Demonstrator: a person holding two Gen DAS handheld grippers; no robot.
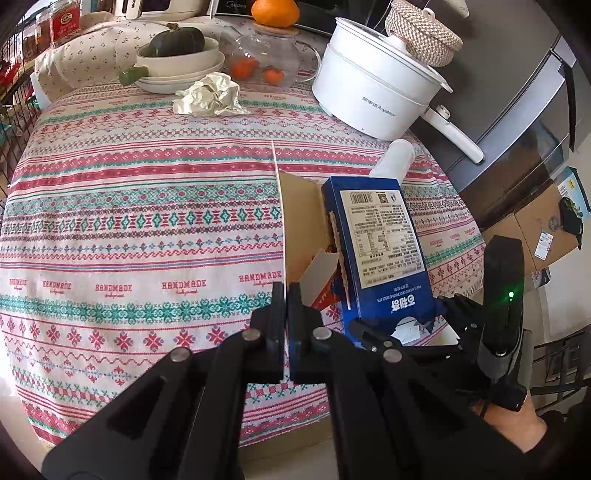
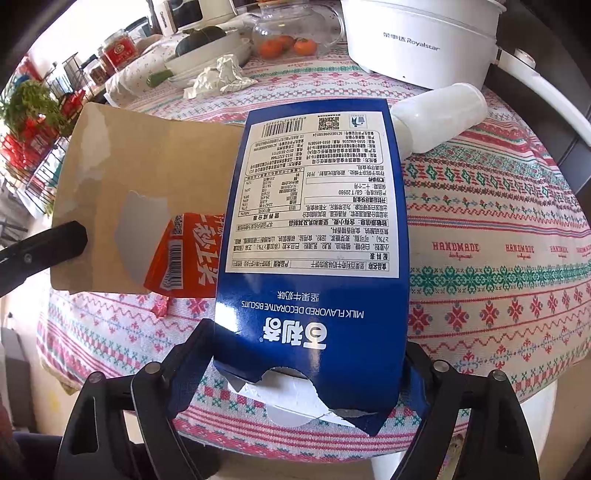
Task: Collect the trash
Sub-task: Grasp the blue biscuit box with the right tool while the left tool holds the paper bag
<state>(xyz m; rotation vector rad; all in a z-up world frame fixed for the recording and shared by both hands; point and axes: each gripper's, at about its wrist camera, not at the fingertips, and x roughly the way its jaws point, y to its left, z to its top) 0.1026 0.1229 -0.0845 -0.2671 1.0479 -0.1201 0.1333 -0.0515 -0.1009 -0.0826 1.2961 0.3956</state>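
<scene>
Now blue biscuit box [image 2: 310,229] sits between right jaws.

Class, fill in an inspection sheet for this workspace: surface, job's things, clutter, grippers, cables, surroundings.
Surface: patterned tablecloth on a table.
Job's things: blue biscuit box, brown cardboard sheet, red wrapper, white bottle, crumpled paper.
Clutter: white electric pot, glass teapot, bowl with squash, orange.
Grippers: left hand-held gripper shut on the cardboard sheet's edge; right hand-held gripper wide around the biscuit box's torn end, pad contact unclear.
Cables: nothing seen.
Surroundings: refrigerator, cardboard boxes on the floor, wire rack.
</scene>
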